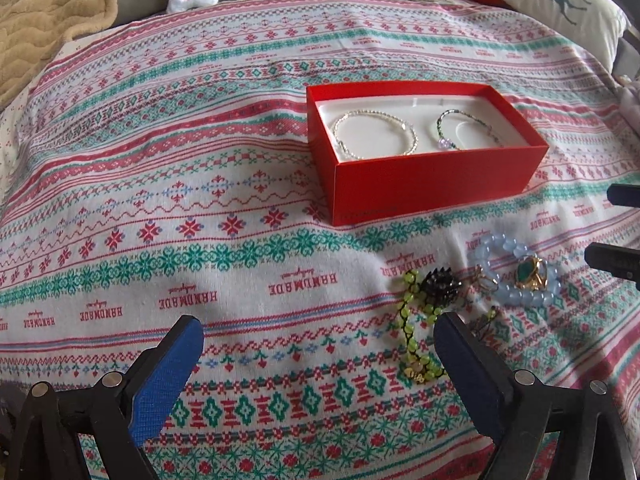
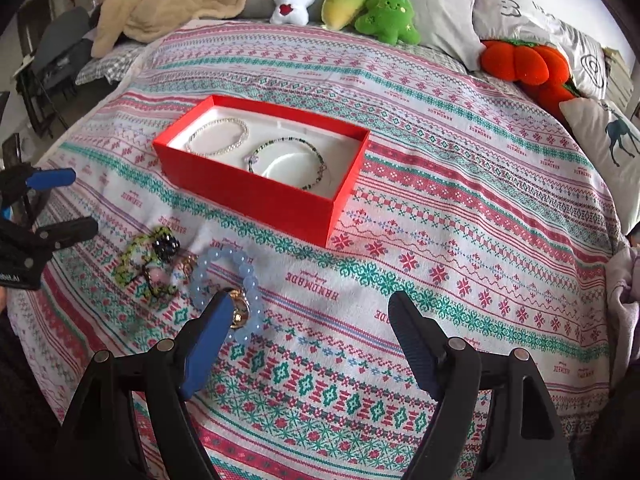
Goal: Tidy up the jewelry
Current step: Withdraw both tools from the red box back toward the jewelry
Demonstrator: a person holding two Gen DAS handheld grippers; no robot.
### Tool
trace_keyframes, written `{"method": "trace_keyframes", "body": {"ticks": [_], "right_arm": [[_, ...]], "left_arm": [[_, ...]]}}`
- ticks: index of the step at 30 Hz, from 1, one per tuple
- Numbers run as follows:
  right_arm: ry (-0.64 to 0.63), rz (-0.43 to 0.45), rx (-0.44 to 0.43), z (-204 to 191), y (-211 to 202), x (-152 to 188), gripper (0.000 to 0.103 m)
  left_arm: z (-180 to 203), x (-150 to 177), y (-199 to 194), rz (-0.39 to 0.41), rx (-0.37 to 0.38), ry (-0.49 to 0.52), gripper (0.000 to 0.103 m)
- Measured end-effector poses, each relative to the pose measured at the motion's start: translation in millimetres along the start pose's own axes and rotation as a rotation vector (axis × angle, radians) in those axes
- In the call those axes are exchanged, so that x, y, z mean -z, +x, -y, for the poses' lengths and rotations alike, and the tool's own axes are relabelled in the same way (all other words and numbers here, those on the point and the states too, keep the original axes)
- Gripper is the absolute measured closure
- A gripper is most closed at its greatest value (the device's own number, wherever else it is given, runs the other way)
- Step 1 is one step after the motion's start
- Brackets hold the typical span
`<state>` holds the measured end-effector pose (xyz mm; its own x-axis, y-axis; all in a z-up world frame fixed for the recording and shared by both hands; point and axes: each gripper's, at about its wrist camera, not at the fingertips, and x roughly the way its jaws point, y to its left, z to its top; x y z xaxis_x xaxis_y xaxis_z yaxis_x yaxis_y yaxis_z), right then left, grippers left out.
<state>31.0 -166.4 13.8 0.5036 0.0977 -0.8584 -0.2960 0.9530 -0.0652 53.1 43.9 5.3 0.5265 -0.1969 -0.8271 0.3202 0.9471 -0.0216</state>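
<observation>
An open red box (image 1: pixel 432 184) (image 2: pixel 256 200) stands on the patterned bedspread with a pearl bracelet (image 1: pixel 374 136) (image 2: pixel 218 136) and a green beaded bracelet (image 1: pixel 452 132) (image 2: pixel 288 160) lying in its white liner. In front of it lies a loose heap: a pale blue bead bracelet (image 1: pixel 516 276) (image 2: pixel 208 276), a gold ring with a green stone (image 1: pixel 530 274) (image 2: pixel 240 312), a black spiky piece (image 1: pixel 440 284) (image 2: pixel 166 246) and a lime bead cord bracelet (image 1: pixel 412 332) (image 2: pixel 136 260). My left gripper (image 1: pixel 318 320) (image 2: pixel 85 200) is open, left of the heap. My right gripper (image 2: pixel 310 300) (image 1: pixel 598 226) is open, its left finger over the ring.
The patterned bedspread (image 1: pixel 200 200) covers the whole bed. Plush toys line the far edge: a white one (image 2: pixel 294 0), two green ones (image 2: pixel 386 14) and an orange pumpkin (image 2: pixel 524 60). A beige blanket (image 2: pixel 168 0) lies at the back left, pillows (image 2: pixel 612 136) at the right.
</observation>
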Motion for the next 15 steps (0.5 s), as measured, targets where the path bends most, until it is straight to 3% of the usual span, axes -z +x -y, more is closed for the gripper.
{"method": "trace_keyframes", "body": {"ticks": [15], "right_arm": [[-0.048,-0.052,-0.038,-19,15,21,0.021]], "left_arm": [[13,19,23,-0.058,-0.015,0.042,0.007]]}}
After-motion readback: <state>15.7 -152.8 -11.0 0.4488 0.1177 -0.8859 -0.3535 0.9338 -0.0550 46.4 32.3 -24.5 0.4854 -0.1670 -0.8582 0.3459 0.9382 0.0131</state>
